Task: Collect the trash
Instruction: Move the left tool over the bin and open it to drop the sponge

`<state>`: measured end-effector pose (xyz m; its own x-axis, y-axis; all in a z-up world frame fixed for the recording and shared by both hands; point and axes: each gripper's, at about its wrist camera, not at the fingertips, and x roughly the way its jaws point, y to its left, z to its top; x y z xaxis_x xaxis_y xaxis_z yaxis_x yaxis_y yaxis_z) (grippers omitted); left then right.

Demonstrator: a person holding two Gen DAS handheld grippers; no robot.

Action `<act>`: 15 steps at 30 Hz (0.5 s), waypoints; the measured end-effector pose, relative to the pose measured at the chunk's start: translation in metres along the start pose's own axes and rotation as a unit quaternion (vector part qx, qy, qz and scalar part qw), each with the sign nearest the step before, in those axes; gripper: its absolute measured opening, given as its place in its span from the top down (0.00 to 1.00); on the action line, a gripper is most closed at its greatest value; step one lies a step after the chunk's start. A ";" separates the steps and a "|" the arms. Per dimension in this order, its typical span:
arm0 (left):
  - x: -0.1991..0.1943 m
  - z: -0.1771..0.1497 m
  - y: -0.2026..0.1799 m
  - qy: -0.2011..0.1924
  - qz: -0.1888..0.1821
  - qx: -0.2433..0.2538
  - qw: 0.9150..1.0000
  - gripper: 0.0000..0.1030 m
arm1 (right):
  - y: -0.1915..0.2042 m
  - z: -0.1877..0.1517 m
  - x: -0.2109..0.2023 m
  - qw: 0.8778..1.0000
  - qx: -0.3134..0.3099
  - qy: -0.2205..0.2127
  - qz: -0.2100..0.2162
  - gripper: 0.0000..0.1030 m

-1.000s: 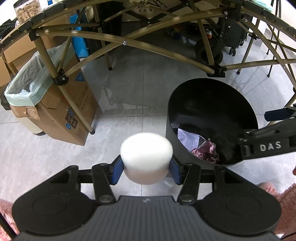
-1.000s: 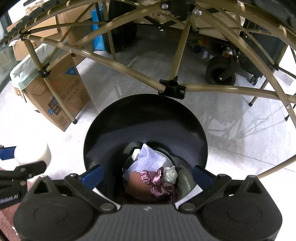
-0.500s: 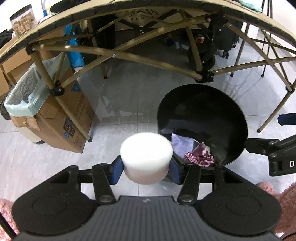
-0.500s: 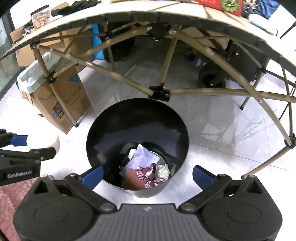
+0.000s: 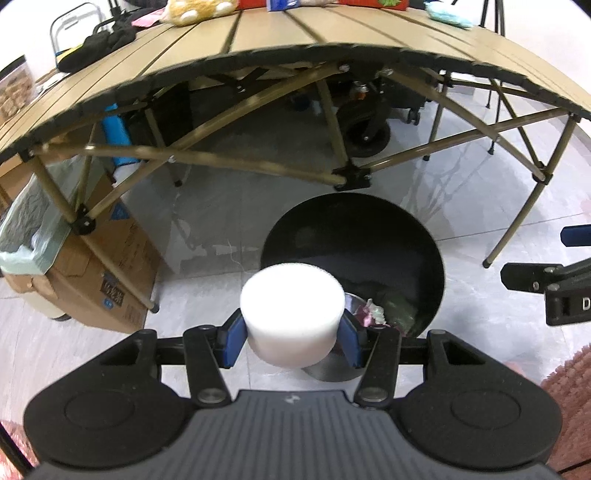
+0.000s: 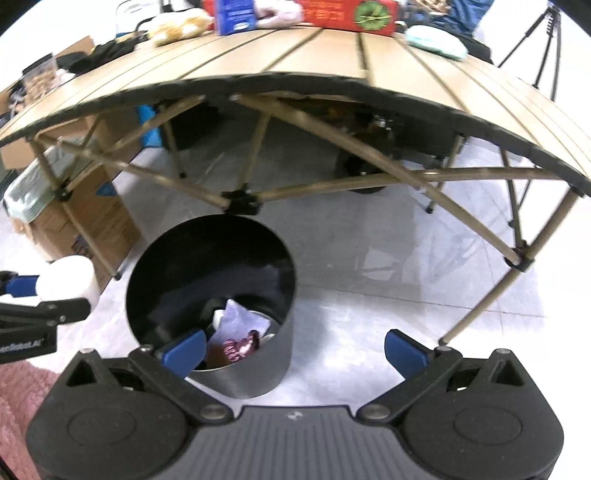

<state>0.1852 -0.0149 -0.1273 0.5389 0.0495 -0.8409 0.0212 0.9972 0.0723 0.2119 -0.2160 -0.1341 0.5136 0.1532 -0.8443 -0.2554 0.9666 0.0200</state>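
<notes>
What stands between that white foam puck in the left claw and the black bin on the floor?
Nothing visible does. The left gripper holds the white foam puck near the rim of the black bin, whose mouth is open with trash at the bottom. The folding table stands behind, not between.

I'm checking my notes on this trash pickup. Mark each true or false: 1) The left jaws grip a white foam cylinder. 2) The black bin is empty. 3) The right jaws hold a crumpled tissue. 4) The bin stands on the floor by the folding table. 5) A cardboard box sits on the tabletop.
1) True: the left gripper is shut on the white foam cylinder.
2) False: the black bin already has trash in it, including a purple scrap.
3) False: the right gripper is open and holds nothing.
4) True: it stands on the tiles just in front of the folding table.
5) False: the cardboard box sits on the floor.
</notes>
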 end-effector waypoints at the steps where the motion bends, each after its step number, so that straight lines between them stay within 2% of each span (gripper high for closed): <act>1: -0.001 0.001 -0.003 -0.001 -0.002 0.002 1.000 0.49 | -0.005 0.000 -0.001 1.000 0.005 -0.001 -0.003 0.00; 15: 0.006 0.022 -0.039 -0.007 -0.027 0.034 0.999 0.49 | -0.057 -0.006 -0.007 0.996 0.082 -0.008 -0.039 0.00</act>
<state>0.2061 -0.0543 -0.1229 0.5471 -0.0060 -0.8370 0.1084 0.9921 0.0638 0.2177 -0.2732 -0.1325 0.5403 0.0788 -0.8378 -0.0787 0.9960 0.0429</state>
